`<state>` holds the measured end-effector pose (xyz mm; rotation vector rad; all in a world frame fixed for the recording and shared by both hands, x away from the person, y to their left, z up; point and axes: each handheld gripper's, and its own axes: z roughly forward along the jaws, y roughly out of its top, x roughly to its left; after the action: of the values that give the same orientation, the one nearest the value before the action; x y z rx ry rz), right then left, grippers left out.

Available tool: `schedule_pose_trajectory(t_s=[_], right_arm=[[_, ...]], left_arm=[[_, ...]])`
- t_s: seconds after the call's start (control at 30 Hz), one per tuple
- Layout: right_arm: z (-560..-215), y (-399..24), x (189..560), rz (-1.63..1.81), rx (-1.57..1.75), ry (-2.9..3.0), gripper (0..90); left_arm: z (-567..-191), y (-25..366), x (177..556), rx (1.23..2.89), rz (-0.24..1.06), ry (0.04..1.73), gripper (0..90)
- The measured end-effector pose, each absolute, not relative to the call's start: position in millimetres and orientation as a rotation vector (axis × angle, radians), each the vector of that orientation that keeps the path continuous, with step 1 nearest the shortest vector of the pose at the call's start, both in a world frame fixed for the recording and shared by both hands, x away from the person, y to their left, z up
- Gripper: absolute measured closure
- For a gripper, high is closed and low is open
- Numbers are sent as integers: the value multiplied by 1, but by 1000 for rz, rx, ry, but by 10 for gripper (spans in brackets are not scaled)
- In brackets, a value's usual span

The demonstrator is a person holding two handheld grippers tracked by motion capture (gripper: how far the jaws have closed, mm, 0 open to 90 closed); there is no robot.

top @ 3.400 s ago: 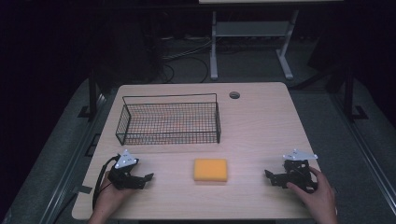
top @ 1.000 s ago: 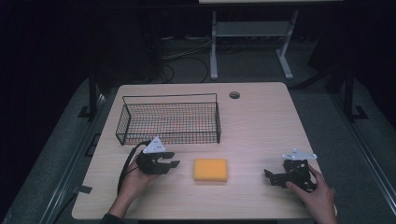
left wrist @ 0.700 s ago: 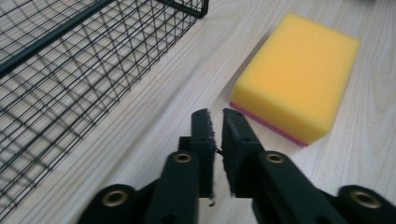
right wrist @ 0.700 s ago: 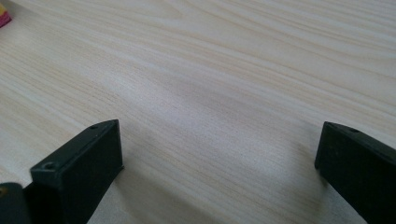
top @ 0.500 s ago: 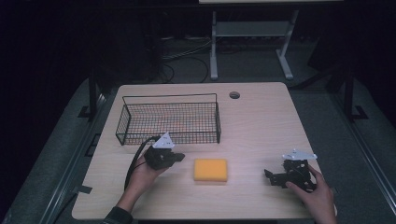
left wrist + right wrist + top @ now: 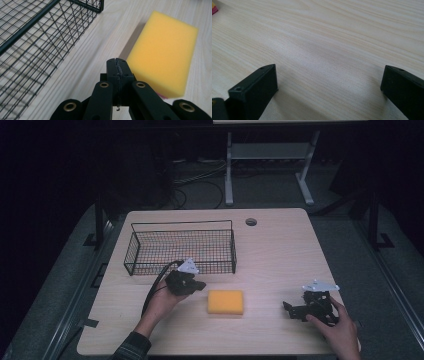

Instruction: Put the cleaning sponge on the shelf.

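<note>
On the table: 1 yellow sponge, 1 black wire basket, 2 grippers, 2 hands. Also 1 small round hole near the far edge of the table.

Sponge lying flat near the front middle of the table, between the 2 grippers. Basket sitting behind the sponge and more to the left, well apart from it. Nothing seen inside the basket.

Left gripper held in the left hand, just in front of the basket's near wall. Pointing to the right, toward the sponge. Jaws pressed tight together with nothing between them, as seen in the left gripper view. Sponge just beside the tips there, a little ahead and to the right. Touching or not, cannot tell. Basket wire off to the left in that view. Black cable trailing back from the left gripper along the arm.

Right gripper held in the right hand, near the front right corner of the table. Well apart from the sponge, off to its right. Jaws spread wide in the right gripper view, with bare wood between them and nothing held. Tiny bit of the sponge's corner peeking in at the top left of that view, yellow over pink.
</note>
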<state>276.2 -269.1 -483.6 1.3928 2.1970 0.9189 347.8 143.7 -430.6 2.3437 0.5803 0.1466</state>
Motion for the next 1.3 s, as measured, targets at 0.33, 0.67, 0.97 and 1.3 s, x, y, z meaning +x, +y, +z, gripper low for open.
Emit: schedule_pose_trajectory(t_s=[0.33,0.67,0.97,1.3], right_arm=[[-484,-269,276,919,1393,2197,1],[-484,-269,276,920,1392,2197,1],[-484,-269,276,919,1393,2197,1],[-484,-269,276,919,1393,2197,1]], left_arm=[[-434,130,358,2378,135,555,898],[-436,124,355,2399,107,551,897],[-434,125,347,2413,82,547,898],[-434,125,337,2412,54,549,898]])
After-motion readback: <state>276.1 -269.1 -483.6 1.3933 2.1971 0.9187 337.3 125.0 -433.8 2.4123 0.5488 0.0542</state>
